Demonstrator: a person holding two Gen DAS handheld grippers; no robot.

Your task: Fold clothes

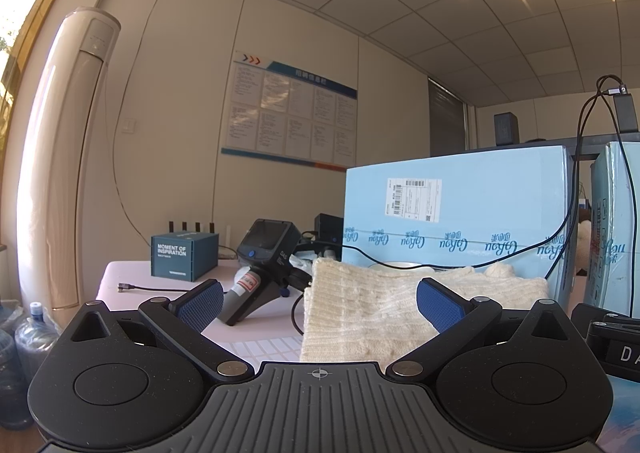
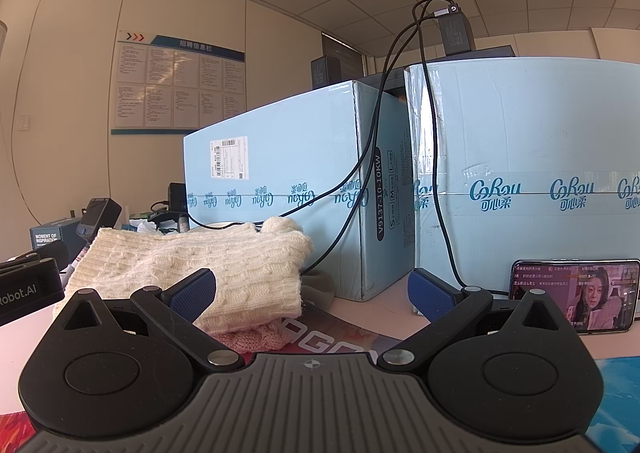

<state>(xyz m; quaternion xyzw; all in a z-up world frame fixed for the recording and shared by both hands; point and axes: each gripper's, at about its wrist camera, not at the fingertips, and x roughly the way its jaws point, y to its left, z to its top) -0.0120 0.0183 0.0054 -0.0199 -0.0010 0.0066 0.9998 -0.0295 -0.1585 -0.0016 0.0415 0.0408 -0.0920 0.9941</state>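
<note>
- Spreading wide and gripping nothing: left claw [image 1: 318, 303], blue pads [image 1: 200, 303] standing well apart just in front of the sweater.
- Gaping equally wide and empty: right claw [image 2: 312, 295], its left pad overlapping the sweater's near edge in the view; touching or not, cannot tell.
- Lying folded on the counter [image 1: 120, 281]: cream cable-knit sweater [image 1: 368, 309] [image 2: 200, 265], sitting close in front of the blue cartons.
- Peeking out from under the sweater's front edge: pink knit garment [image 2: 260, 337].
- Standing side by side behind the clothes: two light-blue cartons [image 2: 288, 157], black cables [image 2: 372, 157] hanging down across them.
- Leaning against the right-hand carton: phone [image 2: 576, 295], screen glowing with a video.
- Sitting to the left of the sweater: black handheld device [image 1: 260, 265] and dark teal box [image 1: 184, 255].
</note>
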